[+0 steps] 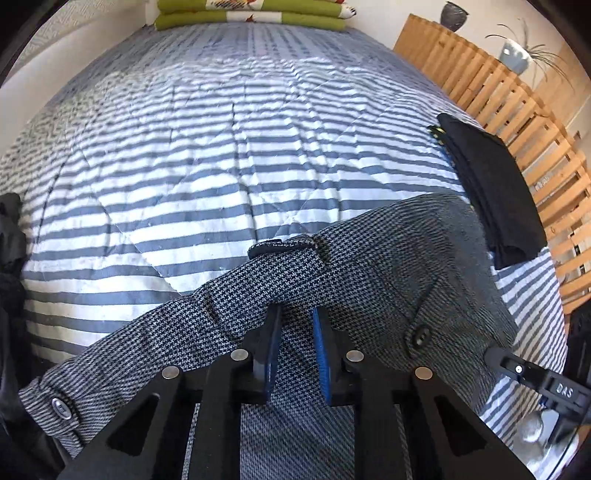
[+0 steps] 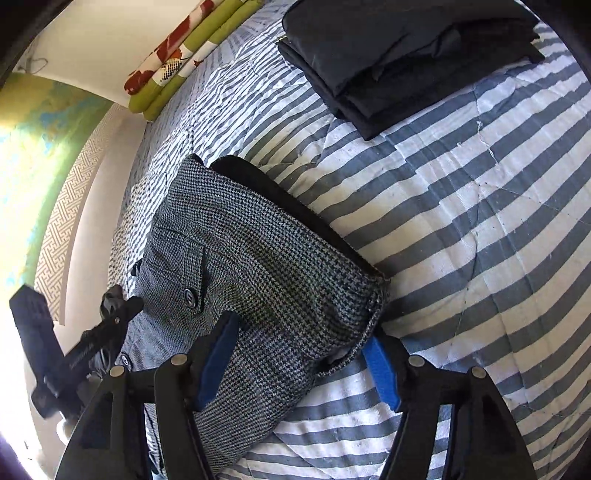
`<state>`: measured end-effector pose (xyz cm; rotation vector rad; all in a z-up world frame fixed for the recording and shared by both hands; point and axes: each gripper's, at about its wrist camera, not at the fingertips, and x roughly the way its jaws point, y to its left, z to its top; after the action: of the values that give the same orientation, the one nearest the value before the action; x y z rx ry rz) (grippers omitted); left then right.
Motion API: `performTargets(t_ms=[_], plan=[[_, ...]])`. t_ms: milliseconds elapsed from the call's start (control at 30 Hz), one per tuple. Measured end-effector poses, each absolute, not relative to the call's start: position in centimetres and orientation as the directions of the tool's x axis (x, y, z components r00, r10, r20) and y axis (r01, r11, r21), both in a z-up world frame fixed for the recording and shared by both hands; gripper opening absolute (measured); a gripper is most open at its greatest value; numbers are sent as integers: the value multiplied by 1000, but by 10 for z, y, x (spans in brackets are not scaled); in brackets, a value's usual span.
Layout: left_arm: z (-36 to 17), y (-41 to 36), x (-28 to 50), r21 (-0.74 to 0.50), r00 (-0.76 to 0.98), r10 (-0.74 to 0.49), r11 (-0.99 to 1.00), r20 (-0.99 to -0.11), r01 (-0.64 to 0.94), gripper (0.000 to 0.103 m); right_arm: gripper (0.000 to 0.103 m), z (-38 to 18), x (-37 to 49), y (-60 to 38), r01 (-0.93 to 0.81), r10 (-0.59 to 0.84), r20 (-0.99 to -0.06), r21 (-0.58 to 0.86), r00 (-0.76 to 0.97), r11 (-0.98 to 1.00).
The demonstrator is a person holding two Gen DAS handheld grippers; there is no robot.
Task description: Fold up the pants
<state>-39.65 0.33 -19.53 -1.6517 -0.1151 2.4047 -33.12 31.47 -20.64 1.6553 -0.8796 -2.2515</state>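
Grey houndstooth pants (image 1: 369, 258) lie folded on the striped quilt (image 1: 221, 147), waistband and buttons facing up. My left gripper (image 1: 297, 314) has its blue pads close together with a ridge of the pants' cloth pinched between them near the waistband. In the right wrist view the pants (image 2: 266, 258) form a compact bundle with a black lining edge showing. My right gripper (image 2: 301, 330) is open wide across the bundle's near corner, one finger resting on the cloth, the other on the quilt (image 2: 480, 221). The left gripper (image 2: 110, 314) shows at the bundle's left side.
A stack of folded black garments (image 1: 487, 184) (image 2: 399, 55) lies at the bed's right side. Green patterned cushions (image 1: 251, 14) (image 2: 177, 62) are at the head. A wooden slatted frame (image 1: 517, 110) borders the right. Dark clothing (image 1: 9, 240) sits at the left edge.
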Motion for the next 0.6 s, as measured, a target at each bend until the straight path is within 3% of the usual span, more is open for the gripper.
performTargets(t_ms=[33, 100, 200, 300, 467, 533, 600], plan=[[-205, 5, -400, -174, -335, 215, -974, -917, -148, 19, 59, -206, -331, 313, -164, -489, -799, 566, -351, -808], [-210, 13, -400, -123, -379, 192, -973, -905, -198, 19, 43, -207, -331, 312, -170, -470, -806, 552, -360, -817], [-207, 17, -401, -93, -382, 170, -973, -909, -212, 19, 27, -208, -332, 313, -178, -470, -802, 557, -369, -811], [-189, 4, -388, -129, -404, 192, -975, -894, -179, 19, 20, -203, -331, 312, -167, -462, -800, 552, -381, -817], [-177, -23, -321, -367, -335, 418, -907, -845, -206, 20, 15, -169, -325, 296, -67, -405, -796, 482, -450, -874], [-212, -20, -308, -302, -253, 339, -937, -906, -175, 18, 15, -154, -322, 287, -27, -395, -784, 463, -479, -886], [-217, -33, -300, -319, -276, 348, -937, -896, -145, 16, 14, -141, -320, 276, 1, -388, -775, 447, -499, -895]])
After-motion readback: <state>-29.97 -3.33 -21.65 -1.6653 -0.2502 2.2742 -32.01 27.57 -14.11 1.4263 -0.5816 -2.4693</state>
